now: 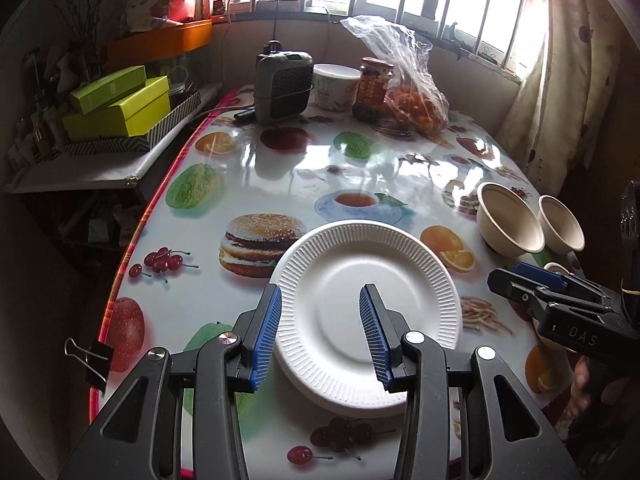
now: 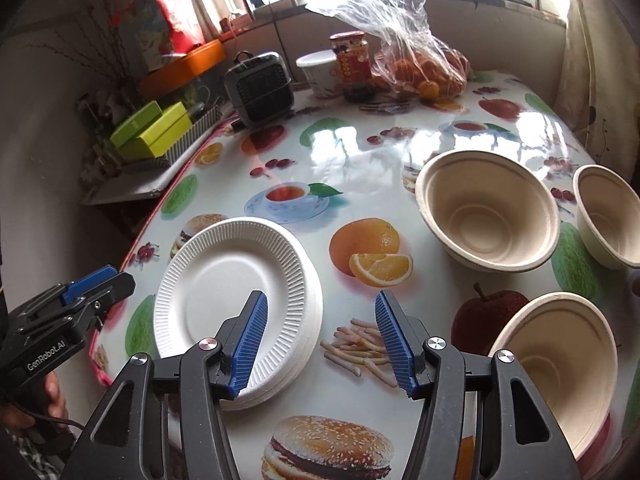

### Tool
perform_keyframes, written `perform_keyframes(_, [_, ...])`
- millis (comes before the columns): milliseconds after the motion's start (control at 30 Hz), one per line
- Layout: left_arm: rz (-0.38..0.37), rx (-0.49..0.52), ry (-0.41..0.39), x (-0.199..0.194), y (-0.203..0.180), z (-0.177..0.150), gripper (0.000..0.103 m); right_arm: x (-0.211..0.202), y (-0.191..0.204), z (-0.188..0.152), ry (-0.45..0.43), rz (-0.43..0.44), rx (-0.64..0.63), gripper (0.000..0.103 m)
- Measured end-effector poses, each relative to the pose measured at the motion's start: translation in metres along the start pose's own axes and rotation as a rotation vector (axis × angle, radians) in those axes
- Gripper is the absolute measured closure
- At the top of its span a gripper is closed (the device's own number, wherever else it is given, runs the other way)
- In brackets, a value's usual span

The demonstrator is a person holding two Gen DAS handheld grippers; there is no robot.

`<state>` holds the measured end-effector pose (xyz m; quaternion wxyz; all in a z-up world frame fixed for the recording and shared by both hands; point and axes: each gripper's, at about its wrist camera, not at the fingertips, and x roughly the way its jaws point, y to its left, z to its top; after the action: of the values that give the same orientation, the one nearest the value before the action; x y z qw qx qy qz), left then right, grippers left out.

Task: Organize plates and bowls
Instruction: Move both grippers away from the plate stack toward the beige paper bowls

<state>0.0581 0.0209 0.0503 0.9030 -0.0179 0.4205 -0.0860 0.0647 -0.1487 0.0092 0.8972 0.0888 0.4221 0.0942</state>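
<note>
Plates stacked near the table's front edge; three bowls loose to their right.

One stack of white ribbed paper plates (image 2: pixel 236 304), at least three by the rims showing at its edge, exact count unclear, lies flat on the fruit-print tablecloth (image 2: pixel 360 152). Three beige pulp bowls: a large bowl (image 2: pixel 486 210) upright, a second bowl (image 2: pixel 608 216) just beside it at the right, a third bowl (image 2: pixel 560 376) nearest the camera. Left gripper (image 1: pixel 320 336) hangs over the stack, jaws partly apart, nothing between the pads, plate below them. Right gripper (image 2: pixel 320 344) jaws wider apart, empty, its left pad over the stack's rim, its right pad over the printed fries. Far end of table: small heater (image 2: pixel 260 88), white tub (image 2: pixel 320 72), jar (image 2: pixel 352 64), bag of oranges (image 2: pixel 416 56).
</note>
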Motion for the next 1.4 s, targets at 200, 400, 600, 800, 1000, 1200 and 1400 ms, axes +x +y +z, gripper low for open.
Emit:
perform_keyframes(200, [-0.024, 0.057, -0.045, -0.006, -0.03, 0.004, 0.052, -0.022, -0.006, -0.008, -0.063, -0.056, -0.012, 0.038])
perform_keyframes(400, [-0.06, 0.129, -0.045, 0.0, -0.063, 0.008, 0.052, -0.044, -0.022, -0.016, -0.106, -0.11, -0.002, 0.035])
perform_keyframes(600, [-0.089, 0.188, -0.047, 0.007, -0.093, 0.015, 0.052, -0.062, -0.042, -0.019, -0.144, -0.162, 0.021, 0.033])
perform_keyframes(800, [-0.109, 0.209, -0.04, 0.015, -0.118, 0.022, 0.052, -0.072, -0.062, -0.017, -0.159, -0.175, 0.047, 0.032])
perform_keyframes(1000, [-0.122, 0.234, -0.023, 0.025, -0.14, 0.027, 0.052, -0.077, -0.082, -0.014, -0.171, -0.185, 0.066, 0.032])
perform_keyframes(1200, [-0.174, 0.207, 0.013, 0.04, -0.154, 0.035, 0.052, -0.078, -0.106, -0.008, -0.172, -0.201, 0.081, 0.032])
perform_keyframes(1400, [-0.243, 0.138, 0.142, 0.072, -0.165, 0.042, 0.052, -0.072, -0.134, 0.006, -0.157, -0.229, 0.1, 0.032])
